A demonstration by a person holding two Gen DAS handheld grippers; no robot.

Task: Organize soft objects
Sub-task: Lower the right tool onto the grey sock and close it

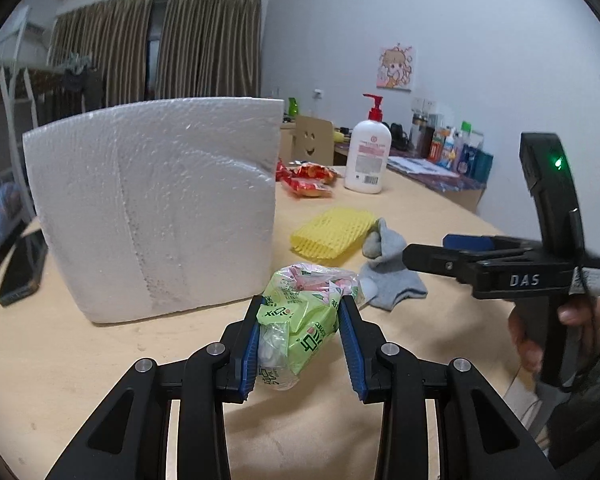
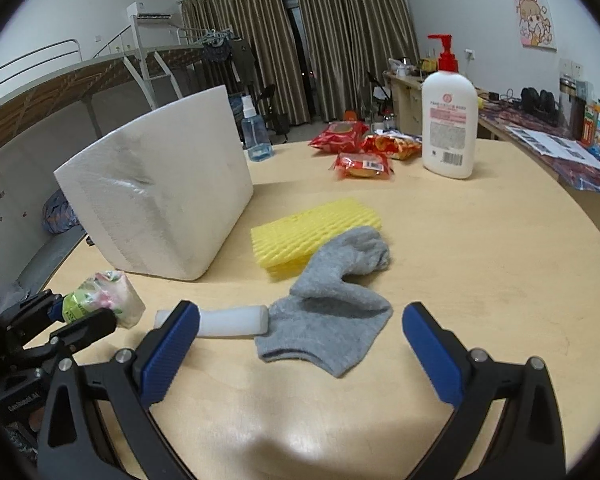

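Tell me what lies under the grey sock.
The grey sock rests on the wooden table, its toe overlapping the yellow foam mesh pad. A white foam cylinder meets its heel; whether that end runs underneath is hidden.

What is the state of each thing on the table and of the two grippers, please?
left gripper: shut on the green tissue pack, lifted off the table.
right gripper: open, empty, above the grey sock.
grey sock: crumpled, lying flat.
yellow foam net: lying flat, partly under the sock.
white foam box: standing.
lotion bottle: upright, pump on.
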